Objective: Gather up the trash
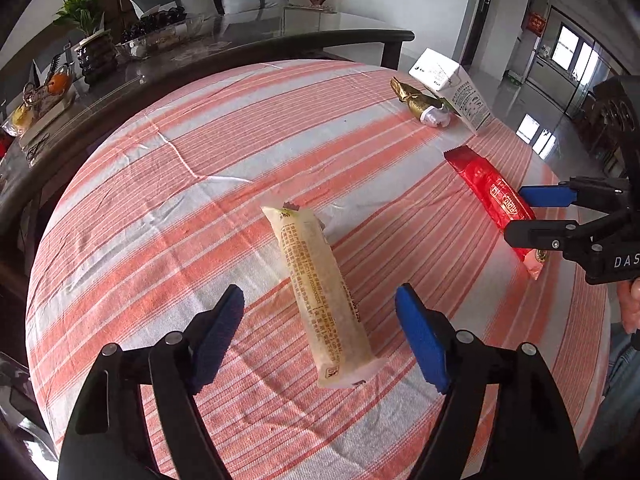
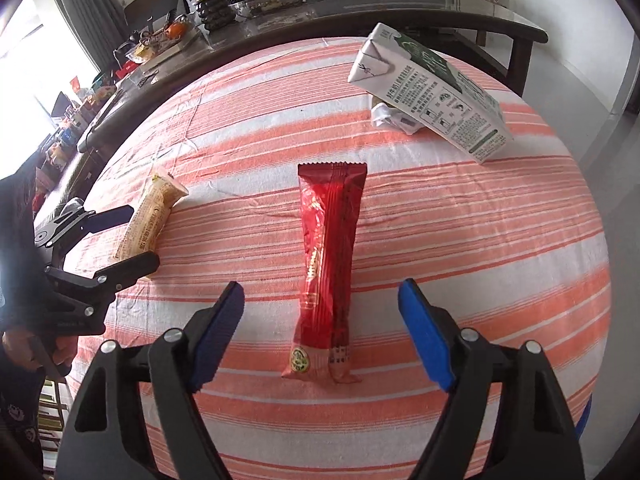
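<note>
Surface: one table under a red-and-white striped cloth (image 1: 168, 168); carries four trash items in all.
Wrappers: three, namely one beige (image 1: 320, 296), one red (image 2: 328, 272), one gold (image 1: 414, 98).
Carton: one, white (image 2: 432, 88), tilted, its raised end propped on a crumpled white scrap (image 2: 386, 118); sits at the far right corner of the cloth.
Beige wrapper: lies flat near the middle of the cloth, lengthwise between the left gripper's (image 1: 320, 340) jaws.
Red wrapper: lies flat toward the right edge, lengthwise between the right gripper's (image 2: 322, 338) jaws; serrated end points to the far edge.
Gold wrapper: at the far right corner, just beside the carton; its near end touches the white scrap.
Grippers: two, each with two blue pads.
Left gripper: jaws spread, one pad on either side of the beige wrapper, neither pad touching it.
Right gripper: jaws spread, one pad on either side of the red wrapper, gap visible on both sides.
Hands: one fingertip group visible behind each gripper handle; little else shows.
Background: one dark glass-topped table (image 1: 280, 28) beyond the far edge, bearing one potted plant (image 1: 86, 12).
</note>
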Demonstrator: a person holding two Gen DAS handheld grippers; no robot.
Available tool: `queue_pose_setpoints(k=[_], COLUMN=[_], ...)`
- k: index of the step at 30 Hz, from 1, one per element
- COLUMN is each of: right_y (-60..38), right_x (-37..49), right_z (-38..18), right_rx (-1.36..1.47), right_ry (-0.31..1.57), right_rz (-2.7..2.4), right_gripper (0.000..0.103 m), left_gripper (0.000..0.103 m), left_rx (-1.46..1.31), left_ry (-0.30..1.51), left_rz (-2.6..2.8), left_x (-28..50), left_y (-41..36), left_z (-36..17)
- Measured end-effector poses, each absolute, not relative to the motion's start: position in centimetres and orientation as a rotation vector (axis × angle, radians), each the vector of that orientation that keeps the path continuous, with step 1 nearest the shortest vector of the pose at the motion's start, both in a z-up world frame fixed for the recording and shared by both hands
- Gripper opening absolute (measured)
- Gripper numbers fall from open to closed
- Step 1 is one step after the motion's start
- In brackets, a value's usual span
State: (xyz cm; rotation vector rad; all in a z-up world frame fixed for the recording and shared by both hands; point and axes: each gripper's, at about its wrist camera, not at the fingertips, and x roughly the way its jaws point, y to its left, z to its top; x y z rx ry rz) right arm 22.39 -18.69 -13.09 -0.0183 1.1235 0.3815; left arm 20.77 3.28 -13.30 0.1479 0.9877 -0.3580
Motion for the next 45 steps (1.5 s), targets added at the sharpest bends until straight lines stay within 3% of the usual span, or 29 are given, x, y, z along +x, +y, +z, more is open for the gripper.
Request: queue_pose_setpoints(k=[1,2,3,4,6,13,20,26,33,43,45], right_y=[-18.1,-17.7,-17.6,-17.8,-18.7,-25.0,-37.5,-47.9,-55.5,-60.7,-61.6], right_x=[22.7,23.0,23.3,23.3,22.7,17.3,11.2,7.2,4.8,3.6,3.5], right_z=[-13.2,-13.4,-13.6,-13.7,-13.4,-9.9,-8.3,-12.1,-17.0,-21.8,-22.4], right_rx=[-0.034,-0.050,-0.065,-0.079,-0.049,0.073,0.143,0.191,0.295,0.409,0.429], right_ry=[1.135,1.152,1.160,1.158,1.137,1.037,1.003,1.072,1.119,1.165,1.176], right_rz=[0.383,0.371,0.347,0.324,0.321,0.336,0.173,-0.007,-0.132,-0.174,-0.169], right_gripper=[0.062,0.057,0.041,0.021,0.015,0.014,0.014,0.014,0.014,0.014,0.016], left_gripper=[0.063,0.045,0.022,0.022,0.020,0.020,0.020,0.020,0.020,0.021,0.025], left_rx=[0.157,0.160,0.149,0.135,0.119,0.069,0.098,0.138,0.206,0.284,0.295], left_ry=[0.994,1.002,1.012,1.010,0.993,0.946,0.904,0.917,0.995,1.096,1.097], left_rz=[-0.342,-0.333,-0.340,-0.344,-0.355,-0.524,-0.737,-0.910,-0.999,-0.999,-1.009], left_x=[21.0,21.1,21.1,21.0,20.1,15.8,11.6,8.6,6.7,7.7,7.9], left_y=[3.2,3.1,3.2,3.3,3.4,-1.3,-12.6,-23.6,-34.2,-42.6,-44.1], left_z=[-13.3,-13.4,-13.5,-13.5,-13.2,-11.7,-9.5,-9.3,-12.8,-19.8,-20.9])
